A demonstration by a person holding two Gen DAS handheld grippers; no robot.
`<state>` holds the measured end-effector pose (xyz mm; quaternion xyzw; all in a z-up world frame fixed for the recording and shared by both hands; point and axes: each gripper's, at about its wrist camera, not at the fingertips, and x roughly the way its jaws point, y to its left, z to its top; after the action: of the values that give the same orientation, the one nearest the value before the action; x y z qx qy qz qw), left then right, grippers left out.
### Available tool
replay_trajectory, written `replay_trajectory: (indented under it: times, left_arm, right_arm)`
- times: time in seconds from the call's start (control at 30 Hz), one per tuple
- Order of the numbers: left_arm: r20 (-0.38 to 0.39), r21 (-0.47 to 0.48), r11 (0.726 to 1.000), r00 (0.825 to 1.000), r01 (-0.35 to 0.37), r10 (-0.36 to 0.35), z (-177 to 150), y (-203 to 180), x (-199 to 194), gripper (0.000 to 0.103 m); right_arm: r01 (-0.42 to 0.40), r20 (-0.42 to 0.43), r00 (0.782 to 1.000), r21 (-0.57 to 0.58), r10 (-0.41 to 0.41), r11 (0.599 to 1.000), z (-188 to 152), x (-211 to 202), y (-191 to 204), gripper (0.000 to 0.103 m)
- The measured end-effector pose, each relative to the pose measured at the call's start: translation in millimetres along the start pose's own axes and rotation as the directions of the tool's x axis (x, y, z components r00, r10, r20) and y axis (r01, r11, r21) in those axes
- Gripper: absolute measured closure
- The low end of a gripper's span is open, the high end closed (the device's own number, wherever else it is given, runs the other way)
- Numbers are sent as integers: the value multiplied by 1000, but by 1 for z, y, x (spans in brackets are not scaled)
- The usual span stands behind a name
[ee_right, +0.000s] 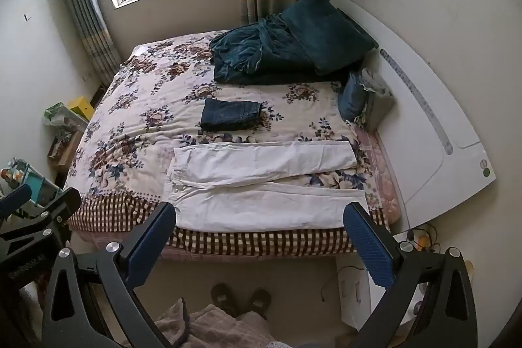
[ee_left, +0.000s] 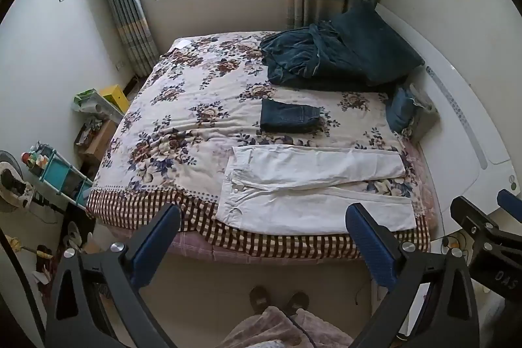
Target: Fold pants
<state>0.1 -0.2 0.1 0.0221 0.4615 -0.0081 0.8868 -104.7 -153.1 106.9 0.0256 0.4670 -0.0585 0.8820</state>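
**White pants laid out, folding yet to begin**

A pair of white pants [ee_left: 313, 185] lies flat along the near edge of a floral-covered bed [ee_left: 182, 119], waistband to the left of the view, 2 legs stretched to the right and parted slightly at the hems. A folded pair of jeans [ee_left: 290, 116] sits just beyond them. The person stands at the bedside, slippers visible below, holding the left gripper [ee_left: 261, 237] and the right gripper [ee_right: 261, 234] side by side above the mattress edge, both tilted steeply downward. Each claw is spread wide and holds nothing. The task appears to be at its start: the next move likely calls for lowering both claws to pinch the fabric and bring one leg over the other.
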Motion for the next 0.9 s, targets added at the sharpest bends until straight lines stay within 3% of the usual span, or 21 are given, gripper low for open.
replay_trajectory:
  times: [0.9]
  left_arm:
    - [26, 33, 999, 1000, -3, 2, 21, 10, -2, 0]
  right_arm:
    - [3, -4, 1000, 33, -3, 999, -1, 2, 5, 0]
